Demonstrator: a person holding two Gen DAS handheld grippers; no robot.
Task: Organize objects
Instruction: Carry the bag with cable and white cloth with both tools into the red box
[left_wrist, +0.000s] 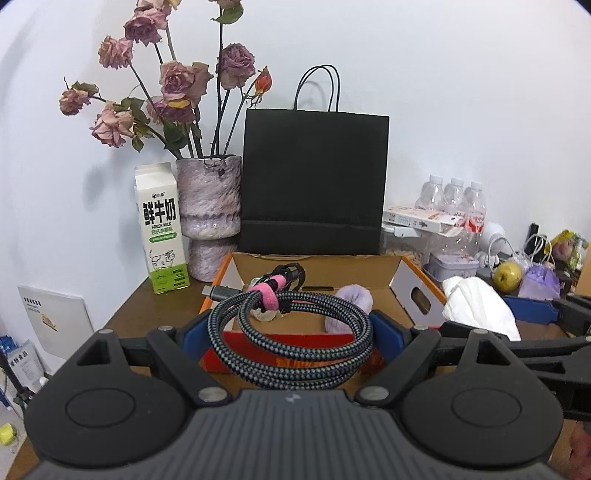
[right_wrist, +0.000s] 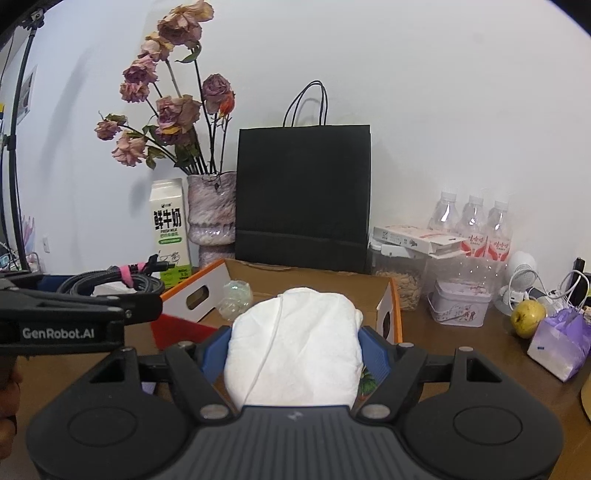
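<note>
While left gripper (left_wrist: 295, 328) clamps coiled cable (left_wrist: 291, 343), right gripper (right_wrist: 293, 349) clamps white cloth (right_wrist: 295, 343)

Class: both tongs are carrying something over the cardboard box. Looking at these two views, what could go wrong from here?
1. The coiled cable is held only across its loops by the left tongs; a loop could slip and snag the cardboard box wall.
2. The white cloth bundle in the right tongs is soft and bulging; it might sag out or unfold.
3. The two tongs are close together, so they may collide over the box.
</note>
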